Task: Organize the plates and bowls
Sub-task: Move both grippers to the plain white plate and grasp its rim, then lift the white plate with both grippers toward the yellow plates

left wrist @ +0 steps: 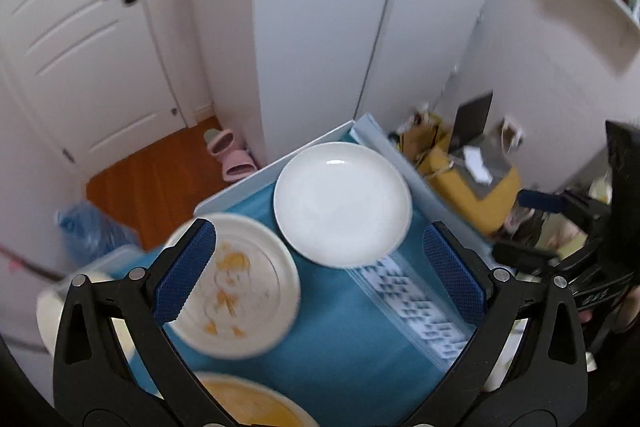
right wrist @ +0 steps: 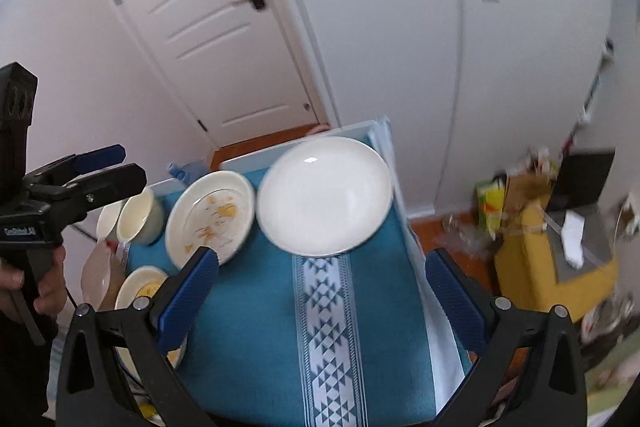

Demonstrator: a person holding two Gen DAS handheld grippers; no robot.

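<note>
Blue-padded fingers fill the bottom of both wrist views, and on each side I see them spread wide with nothing between them: my left gripper (left wrist: 320,275) hangs over the blue tablecloth (left wrist: 340,339), my right gripper (right wrist: 322,297) over the cloth's white patterned stripe (right wrist: 326,331). Both hover above the table, touching nothing that I can see.

Straight ahead of both sits the plain white plate (right wrist: 324,195), at the far end of the table near its white edge (right wrist: 300,143). Just beside it on the left lies the cream plate with orange markings (right wrist: 210,217); from the left wrist view that plate (left wrist: 236,287) lies partly behind my left finger pad (left wrist: 184,273). A yellow-centred dish (left wrist: 252,403) shows at the bottom edge, closest to me. Further left, from the right camera, I see a cream cup (right wrist: 140,219) and a second pale vessel behind it, blurred. A white door (right wrist: 208,39) stands beyond the table.
</note>
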